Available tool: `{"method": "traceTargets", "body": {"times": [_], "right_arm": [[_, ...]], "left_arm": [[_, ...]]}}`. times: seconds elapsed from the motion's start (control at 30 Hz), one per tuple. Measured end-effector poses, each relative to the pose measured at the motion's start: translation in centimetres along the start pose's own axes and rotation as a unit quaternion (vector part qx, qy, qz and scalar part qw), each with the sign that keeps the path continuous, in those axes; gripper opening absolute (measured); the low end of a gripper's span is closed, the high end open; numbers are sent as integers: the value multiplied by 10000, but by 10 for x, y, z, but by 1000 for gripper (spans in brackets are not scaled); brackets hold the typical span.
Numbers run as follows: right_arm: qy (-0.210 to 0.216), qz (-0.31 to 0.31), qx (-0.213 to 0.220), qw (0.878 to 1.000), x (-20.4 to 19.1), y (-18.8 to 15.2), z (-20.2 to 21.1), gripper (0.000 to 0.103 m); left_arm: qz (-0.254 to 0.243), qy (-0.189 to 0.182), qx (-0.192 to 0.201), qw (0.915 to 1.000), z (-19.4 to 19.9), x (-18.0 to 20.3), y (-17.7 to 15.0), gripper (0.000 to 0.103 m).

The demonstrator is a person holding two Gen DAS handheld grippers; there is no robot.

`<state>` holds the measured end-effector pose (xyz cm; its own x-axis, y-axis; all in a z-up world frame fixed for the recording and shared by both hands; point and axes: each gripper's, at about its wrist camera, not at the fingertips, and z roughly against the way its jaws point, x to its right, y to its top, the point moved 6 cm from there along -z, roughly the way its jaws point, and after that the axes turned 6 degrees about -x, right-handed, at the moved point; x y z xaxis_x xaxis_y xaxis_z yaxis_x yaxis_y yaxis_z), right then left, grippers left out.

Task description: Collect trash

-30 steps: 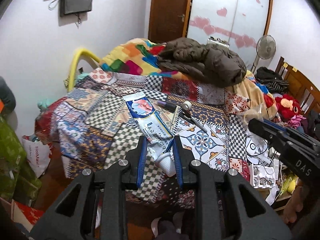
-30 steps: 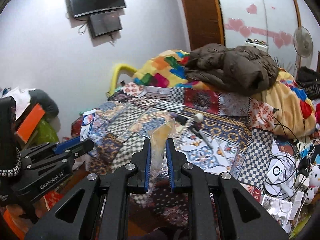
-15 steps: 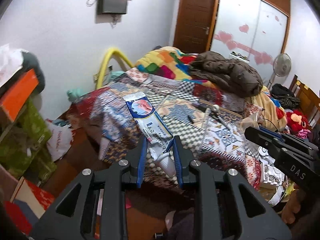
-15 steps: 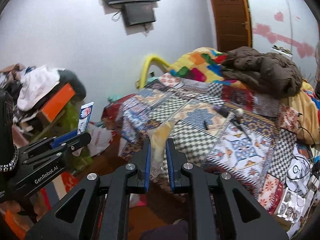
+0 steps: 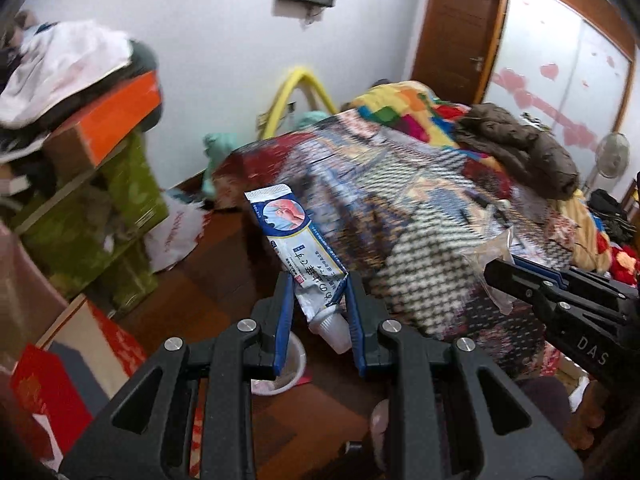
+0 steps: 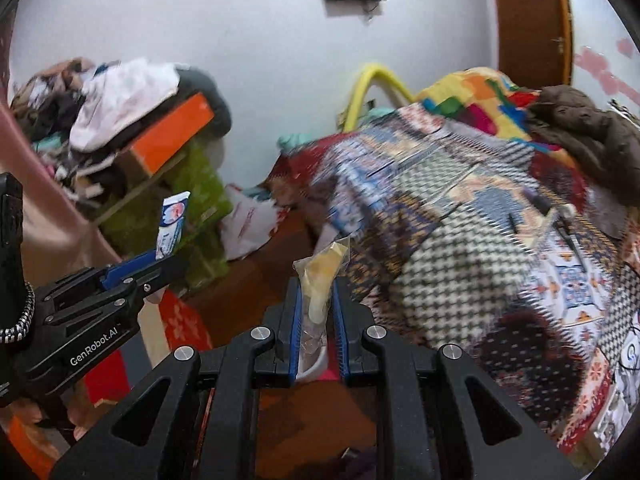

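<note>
Two pieces are in hand: the left hand-held gripper [image 5: 318, 304] clamps a squeezed tube [image 5: 298, 250], the right hand-held gripper [image 6: 316, 308] pinches a yellowish wrapper [image 6: 322, 270], both over the floor beside the bed [image 5: 420, 216]. Pick-up looks done; dropping them remains, perhaps into that white tub [image 5: 294, 364] below.

"DAS" in pale letters on side of right claw [image 5: 500, 276], seen in left wrist view. "GenRobot.AI" on body of left claw [image 6: 168, 266], seen in right wrist view. Tube [image 5: 298, 248] carries blue printed script, East Asian chars, too small to read. White bag [image 6: 248, 224] w/ red print, blurred, unreadable.
</note>
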<state>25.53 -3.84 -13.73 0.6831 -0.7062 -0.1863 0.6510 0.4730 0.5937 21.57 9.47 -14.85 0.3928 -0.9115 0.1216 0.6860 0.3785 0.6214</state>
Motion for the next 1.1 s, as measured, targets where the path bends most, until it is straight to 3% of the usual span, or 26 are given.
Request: {"method": "traceTargets", "body": {"times": [0.33,0.7,1.1], "right_arm": [[249,384,-842,9954,-49,-17,-81,13],[300,746,-1886,9788,-71,-42,-175,14],[543,496,-2896,9543,-62,-48,-268,14]], "left_arm": [[611,198,-885,9940,-67,-76,-46,25],[1502,199,-1961,9688,-159,-133,-99,25],[1078,217,-2626,9586,-224,-125,-115,25]]}}
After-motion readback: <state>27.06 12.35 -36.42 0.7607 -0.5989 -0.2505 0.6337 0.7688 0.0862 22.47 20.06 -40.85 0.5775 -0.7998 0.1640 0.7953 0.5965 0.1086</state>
